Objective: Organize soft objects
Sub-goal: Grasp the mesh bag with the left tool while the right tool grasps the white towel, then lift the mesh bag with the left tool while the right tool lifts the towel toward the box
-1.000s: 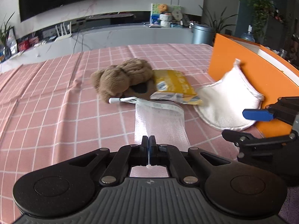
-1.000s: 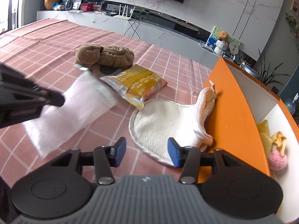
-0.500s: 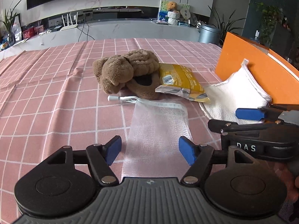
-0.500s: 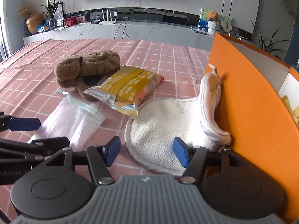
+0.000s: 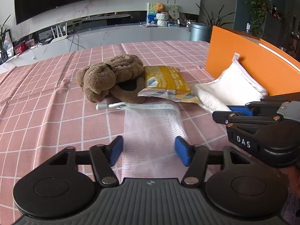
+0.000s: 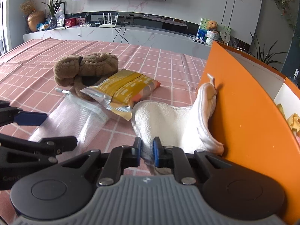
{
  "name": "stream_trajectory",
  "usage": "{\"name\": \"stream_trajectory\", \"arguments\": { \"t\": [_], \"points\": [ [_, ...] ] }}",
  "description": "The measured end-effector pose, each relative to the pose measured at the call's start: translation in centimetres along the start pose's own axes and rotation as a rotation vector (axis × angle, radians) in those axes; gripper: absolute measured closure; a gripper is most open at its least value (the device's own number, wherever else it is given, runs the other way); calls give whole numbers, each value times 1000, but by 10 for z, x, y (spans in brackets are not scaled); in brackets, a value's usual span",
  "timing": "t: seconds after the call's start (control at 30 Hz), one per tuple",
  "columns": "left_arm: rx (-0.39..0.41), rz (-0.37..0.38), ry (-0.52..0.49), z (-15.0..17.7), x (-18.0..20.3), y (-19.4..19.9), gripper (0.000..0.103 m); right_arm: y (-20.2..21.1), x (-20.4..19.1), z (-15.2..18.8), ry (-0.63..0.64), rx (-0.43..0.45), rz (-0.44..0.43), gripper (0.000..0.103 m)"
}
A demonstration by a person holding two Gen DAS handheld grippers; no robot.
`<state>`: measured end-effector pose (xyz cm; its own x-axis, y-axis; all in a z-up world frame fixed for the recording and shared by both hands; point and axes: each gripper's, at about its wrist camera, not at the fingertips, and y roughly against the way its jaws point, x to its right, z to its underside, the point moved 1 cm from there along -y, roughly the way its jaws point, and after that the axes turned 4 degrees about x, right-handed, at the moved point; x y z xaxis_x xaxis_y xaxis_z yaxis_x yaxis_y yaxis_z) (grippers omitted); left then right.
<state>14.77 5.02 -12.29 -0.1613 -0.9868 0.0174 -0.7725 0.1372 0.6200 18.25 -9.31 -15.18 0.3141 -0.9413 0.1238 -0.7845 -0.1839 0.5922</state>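
A clear mesh bag [image 5: 151, 123] lies flat on the pink checked cloth. My left gripper [image 5: 150, 151] straddles its near end, jaws closing, pads apart from the mesh. A white terry cloth [image 6: 168, 120] leans against the orange box [image 6: 243, 103]. My right gripper [image 6: 147, 151] is closing, and its pads pinch the cloth's near edge. From the left wrist view this white cloth [image 5: 230, 88] sits right of the mesh bag, with the right gripper [image 5: 230, 110] at its edge. Further back lie a brown plush toy [image 5: 110, 76] and a yellow snack packet [image 5: 165, 80].
The orange box [image 5: 253, 69] stands open-topped along the right side, with yellow and pink soft things [image 6: 292, 118] inside. The plush toy [image 6: 86, 65] and packet [image 6: 123, 88] overlap each other. A white counter with clutter runs behind the table.
The left gripper let go of the mesh bag, which now lies on the table between its parted jaws. The right gripper's jaws went from wide apart to pinching the white cloth's edge.
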Motion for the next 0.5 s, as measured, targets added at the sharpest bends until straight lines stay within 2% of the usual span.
{"name": "stream_trajectory", "arguments": {
  "t": [0.17, 0.2, 0.23, 0.5],
  "points": [
    [6, 32, -32, 1, 9, 4, 81, 15, -10, 2, 24, 4, -42, 92],
    [5, 37, -35, 1, 11, 5, 96, 18, -12, 2, 31, 7, -49, 92],
    [1, 42, -38, 1, 13, 6, 100, 21, -14, 3, 36, 10, -56, 92],
    [22, 20, -10, 6, 12, 31, 101, 55, -22, 4, 75, 72, -90, 93]
  ]
}}
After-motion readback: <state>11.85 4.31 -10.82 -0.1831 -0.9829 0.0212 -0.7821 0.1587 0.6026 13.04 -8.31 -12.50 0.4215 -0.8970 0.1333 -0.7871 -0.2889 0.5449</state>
